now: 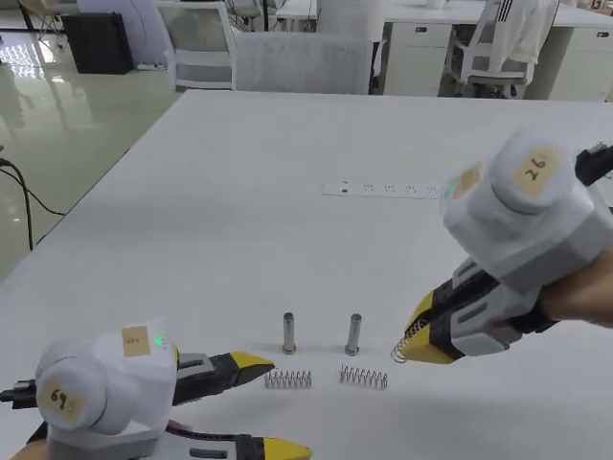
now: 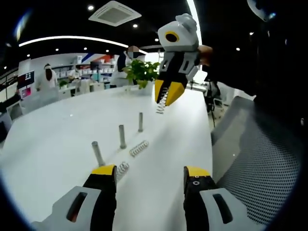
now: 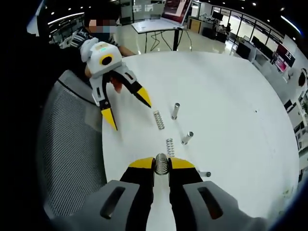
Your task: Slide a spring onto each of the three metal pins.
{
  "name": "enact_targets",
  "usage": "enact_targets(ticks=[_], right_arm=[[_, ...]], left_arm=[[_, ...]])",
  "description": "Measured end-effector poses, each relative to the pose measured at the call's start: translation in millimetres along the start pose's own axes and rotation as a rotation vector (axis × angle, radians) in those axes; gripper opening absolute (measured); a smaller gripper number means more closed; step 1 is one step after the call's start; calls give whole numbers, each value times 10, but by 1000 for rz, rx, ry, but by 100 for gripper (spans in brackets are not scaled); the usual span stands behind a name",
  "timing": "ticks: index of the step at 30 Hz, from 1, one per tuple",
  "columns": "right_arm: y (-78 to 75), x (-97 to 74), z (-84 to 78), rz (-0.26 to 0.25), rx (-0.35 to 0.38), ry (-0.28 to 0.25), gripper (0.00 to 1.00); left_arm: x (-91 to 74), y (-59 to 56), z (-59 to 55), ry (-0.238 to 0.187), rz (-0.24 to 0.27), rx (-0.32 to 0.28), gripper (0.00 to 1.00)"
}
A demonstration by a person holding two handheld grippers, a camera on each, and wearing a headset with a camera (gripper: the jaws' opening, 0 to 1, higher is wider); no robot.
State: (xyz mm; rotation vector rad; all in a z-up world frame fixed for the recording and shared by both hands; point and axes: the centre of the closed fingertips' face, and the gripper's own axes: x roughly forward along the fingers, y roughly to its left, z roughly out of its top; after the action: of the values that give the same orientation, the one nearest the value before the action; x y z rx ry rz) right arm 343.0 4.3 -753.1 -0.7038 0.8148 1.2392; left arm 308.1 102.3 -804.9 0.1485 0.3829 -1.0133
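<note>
My right claw [image 1: 423,343] is pinched on one spring [image 1: 406,342], held clear of the table [image 1: 239,240]. The spring sticks out past the yellow tips, its long axis carrying on from the jaws and slanting down at the table top. From the right gripper view I see it almost end-on, a ring of coil, so its length is hard to read there.

Ahead of those tips three pins stand upright in a row: nearest pin [image 3: 204,173], half covered by the claw's own jaw, then middle pin [image 3: 187,138] and far pin [image 3: 175,110]. I cannot tell how close the spring's free end is to the nearest pin.

My left claw [image 2: 150,173] is spread wide and grips nothing. One loose spring [image 2: 122,168] lies flat just off its left tip, and a second loose spring [image 2: 138,147] lies further ahead, both lengthwise along the pin row.
</note>
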Motion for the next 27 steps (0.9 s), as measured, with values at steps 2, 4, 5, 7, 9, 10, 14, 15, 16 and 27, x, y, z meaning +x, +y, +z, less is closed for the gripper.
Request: enact_targets(ticks=[2,4,5,7,9,10,14,15,16,27], right_arm=[[-56,-38,-16,-14,4,4,8],[-95,-65,-32,-20,9,12,8],[-121,-80,-41,-25,10,16,8],[-167,-100,-65,-33,13,30,8],[-206,-112,-87,-41,11,43,8],[-224,-117,-100,-44,11,51,8],[-346,-147,-157,-57,16,80,8],[-393,-155,-178,-64,21,88,8],[-419,-157,-195,-69,22,97,8],[-718,-13,-407,-86,41,180,8]], left_arm=[[-22,27,-17,0,14,-5,52],[-46,50,-39,3,27,-8,53],[-58,63,-48,3,35,-12,54],[-73,78,-58,2,45,-14,55],[-87,89,-63,3,54,-17,55],[-93,88,-65,3,57,-16,55],[-99,84,-71,4,64,-15,57],[-100,80,-72,4,64,-16,56],[-98,79,-74,3,65,-17,57],[-84,52,-47,-1,67,-3,59]])
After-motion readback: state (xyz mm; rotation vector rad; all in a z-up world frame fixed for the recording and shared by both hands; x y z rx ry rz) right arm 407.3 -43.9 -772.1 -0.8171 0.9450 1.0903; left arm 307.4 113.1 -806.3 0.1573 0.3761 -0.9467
